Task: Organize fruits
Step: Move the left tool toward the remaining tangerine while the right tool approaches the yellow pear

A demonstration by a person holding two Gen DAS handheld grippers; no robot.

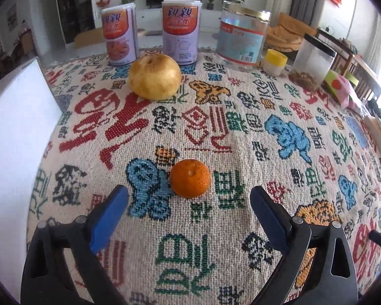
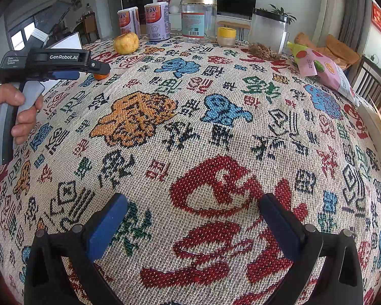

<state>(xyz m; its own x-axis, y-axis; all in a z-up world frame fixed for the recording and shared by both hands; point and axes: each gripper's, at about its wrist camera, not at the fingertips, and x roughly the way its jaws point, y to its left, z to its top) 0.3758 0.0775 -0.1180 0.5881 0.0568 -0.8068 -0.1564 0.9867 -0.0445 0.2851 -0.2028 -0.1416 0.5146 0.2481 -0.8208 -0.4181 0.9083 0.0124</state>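
My left claw [image 1: 189, 195] stands wide and empty, the mandarin [image 1: 190, 178] lying on the tabletop [image 1: 241, 132] just ahead, between its blue pads [image 1: 106, 218]. I judge the fruit light, soft-skinned and apt to roll; grip across its widest girth, gently. The pear [image 1: 155, 76] sits farther back near two cans [image 1: 119, 35]; heavier, firmer, bruisable. My right claw [image 2: 193, 203] is also wide, empty, well apart from both fruits.

Two cans [image 1: 120, 36] [image 1: 181, 31] stand at the upper middle of the patterned cloth [image 1: 216, 132], a glass jar [image 1: 242, 36] right of them, then a yellow-lidded cup [image 1: 275, 62] and a clear box [image 1: 315, 61].
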